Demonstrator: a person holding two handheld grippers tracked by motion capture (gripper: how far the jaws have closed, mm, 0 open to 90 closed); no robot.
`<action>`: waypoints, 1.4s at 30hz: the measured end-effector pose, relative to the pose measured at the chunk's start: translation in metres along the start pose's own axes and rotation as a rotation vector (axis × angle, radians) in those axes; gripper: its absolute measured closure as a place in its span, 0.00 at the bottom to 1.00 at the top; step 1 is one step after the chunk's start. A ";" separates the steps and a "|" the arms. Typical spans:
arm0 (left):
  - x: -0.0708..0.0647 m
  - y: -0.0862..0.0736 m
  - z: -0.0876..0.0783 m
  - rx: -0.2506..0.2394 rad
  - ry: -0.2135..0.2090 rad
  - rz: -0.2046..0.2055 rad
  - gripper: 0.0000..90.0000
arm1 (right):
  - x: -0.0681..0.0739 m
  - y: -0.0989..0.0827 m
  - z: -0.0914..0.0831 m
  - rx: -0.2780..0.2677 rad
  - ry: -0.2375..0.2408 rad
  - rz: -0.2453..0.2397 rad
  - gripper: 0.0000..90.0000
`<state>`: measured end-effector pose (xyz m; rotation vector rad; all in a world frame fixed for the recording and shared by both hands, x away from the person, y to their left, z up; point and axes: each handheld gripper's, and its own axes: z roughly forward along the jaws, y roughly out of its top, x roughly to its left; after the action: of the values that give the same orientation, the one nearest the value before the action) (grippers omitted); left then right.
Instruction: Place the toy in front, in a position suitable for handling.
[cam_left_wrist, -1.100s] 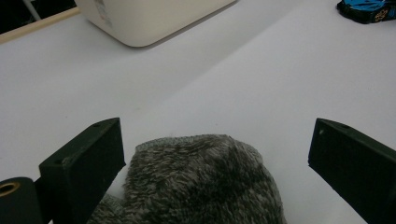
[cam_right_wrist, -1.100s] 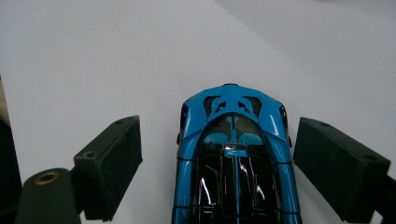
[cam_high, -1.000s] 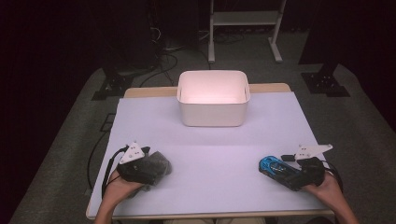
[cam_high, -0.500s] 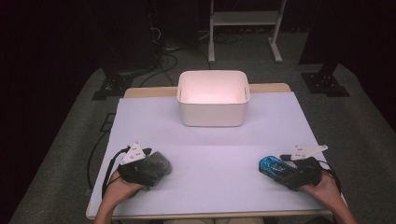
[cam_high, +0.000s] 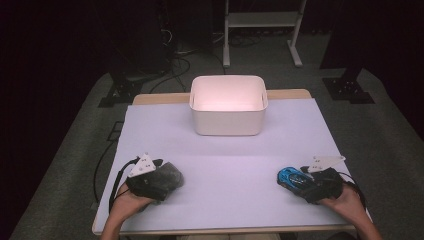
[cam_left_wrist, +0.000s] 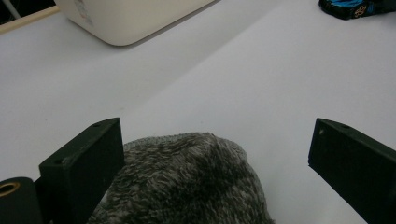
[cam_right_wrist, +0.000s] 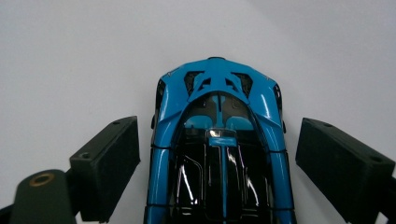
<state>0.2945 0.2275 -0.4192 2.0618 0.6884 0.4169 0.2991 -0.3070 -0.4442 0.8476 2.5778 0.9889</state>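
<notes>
A grey fuzzy plush thing (cam_high: 167, 176) (cam_left_wrist: 187, 182) lies on the white table near its front left. My left gripper (cam_high: 162, 180) (cam_left_wrist: 212, 163) is open around it, the left jaw touching the fur and the right jaw well apart. A blue and black toy car (cam_high: 292, 179) (cam_right_wrist: 219, 149) rests on the table at the front right. Around it my right gripper (cam_high: 300, 182) (cam_right_wrist: 217, 161) stands open, with a small gap on each side of the car. A white bin (cam_high: 228, 104) (cam_left_wrist: 121, 18) sits at the back centre, and it looks empty.
A white sheet covers the table (cam_high: 225, 150), with a wooden edge at the back. Past the table stand a metal frame (cam_high: 262, 20) and dark stand bases (cam_high: 347, 85) on the grey floor. The car (cam_left_wrist: 355, 7) also appears far off in the left gripper view.
The right gripper has slid slightly toward the front edge along the car. The left gripper and the plush thing stay as they were.
</notes>
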 end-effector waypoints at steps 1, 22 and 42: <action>0.000 0.000 0.000 0.000 0.000 0.000 0.03 | 0.000 -0.001 0.000 0.007 0.000 0.003 0.14; 0.001 -0.001 0.000 0.005 -0.013 0.001 0.03 | -0.001 -0.011 -0.003 0.105 0.026 0.012 0.14; 0.001 -0.002 0.001 0.011 -0.019 0.006 0.03 | -0.001 -0.014 -0.005 0.117 0.020 0.002 0.14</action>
<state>0.2951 0.2278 -0.4213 2.0756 0.6750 0.3974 0.2919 -0.3190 -0.4501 0.8740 2.6741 0.8585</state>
